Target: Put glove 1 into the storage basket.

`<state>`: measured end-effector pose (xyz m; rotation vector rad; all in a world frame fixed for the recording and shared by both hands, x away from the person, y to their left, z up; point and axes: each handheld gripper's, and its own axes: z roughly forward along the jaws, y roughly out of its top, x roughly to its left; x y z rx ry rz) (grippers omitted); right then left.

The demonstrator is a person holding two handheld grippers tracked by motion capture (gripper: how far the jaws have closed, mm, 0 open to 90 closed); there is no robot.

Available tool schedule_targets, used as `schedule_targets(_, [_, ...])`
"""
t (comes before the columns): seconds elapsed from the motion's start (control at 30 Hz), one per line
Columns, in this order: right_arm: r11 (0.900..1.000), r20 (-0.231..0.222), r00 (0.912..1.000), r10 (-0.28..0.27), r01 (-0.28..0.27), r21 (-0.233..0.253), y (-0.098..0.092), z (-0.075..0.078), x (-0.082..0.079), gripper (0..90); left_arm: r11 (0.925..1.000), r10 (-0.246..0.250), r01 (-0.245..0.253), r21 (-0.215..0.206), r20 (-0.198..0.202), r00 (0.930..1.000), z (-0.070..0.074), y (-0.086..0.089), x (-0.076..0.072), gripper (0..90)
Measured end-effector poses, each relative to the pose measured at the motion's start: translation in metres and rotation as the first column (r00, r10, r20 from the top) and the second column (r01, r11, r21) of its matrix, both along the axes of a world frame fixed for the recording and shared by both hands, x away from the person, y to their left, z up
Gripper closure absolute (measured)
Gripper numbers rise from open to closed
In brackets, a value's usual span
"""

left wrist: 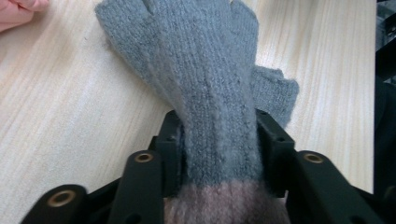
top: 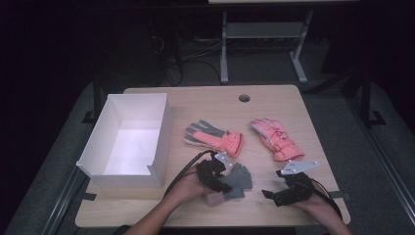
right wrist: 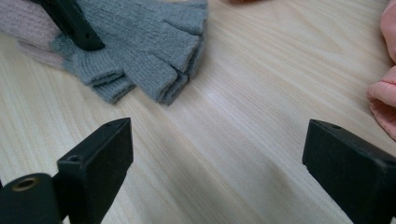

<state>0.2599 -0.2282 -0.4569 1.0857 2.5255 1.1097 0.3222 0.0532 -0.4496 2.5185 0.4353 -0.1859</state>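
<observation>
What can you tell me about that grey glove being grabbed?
The grey knitted glove is fingerless, soft and fuzzy like wool, with a dusty pink cuff. It lies flat on the wooden table, over a second matching glove. The left gripper is shut on it near the cuff, bunching the knit.

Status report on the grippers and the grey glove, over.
Left gripper shut on grey glove at its wrist. Right gripper open, holding nothing. Nothing in the way.

Grey knit fingerless gloves, pink cuffs, stacked flat on table.
</observation>
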Motion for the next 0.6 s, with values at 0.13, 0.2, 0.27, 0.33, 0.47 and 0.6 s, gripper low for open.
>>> schedule_targets(0.13, [1.000,0.006,1.0000,0.002,-0.002,-0.010,0.000,-0.001,0.000,8.5,0.9996,0.018,-0.018,-0.024,-0.029,0.9994,0.001,0.002,0.001,63.5])
schedule_targets(0.2, [1.000,0.010,0.9999,-0.004,0.004,-0.019,0.000,-0.002,0.000,8.5,0.9990,0.031,-0.033,-0.031,-0.049,0.9983,0.001,0.003,0.003,64.0])
schedule_targets(0.27, [1.000,0.009,0.9999,-0.006,0.006,-0.020,-0.001,-0.002,0.001,8.5,0.9987,0.035,-0.037,-0.035,-0.058,0.9977,0.003,0.004,0.003,64.5])
schedule_targets(0.33, [1.000,0.012,0.9999,-0.008,0.009,-0.024,-0.001,-0.002,0.001,8.5,0.9986,0.035,-0.037,-0.037,-0.068,0.9971,0.004,0.004,0.004,64.6])
schedule_targets(0.47, [0.999,0.020,0.9996,-0.022,0.023,-0.026,0.000,-0.002,0.001,8.5,0.9984,0.037,-0.040,-0.040,-0.074,0.9966,0.009,0.006,0.003,64.6])
schedule_targets(0.6, [0.999,0.023,0.9994,-0.024,0.025,-0.030,0.000,-0.002,0.000,8.4,0.9961,0.060,-0.065,-0.060,-0.078,0.9952,0.021,0.012,0.005,64.5])
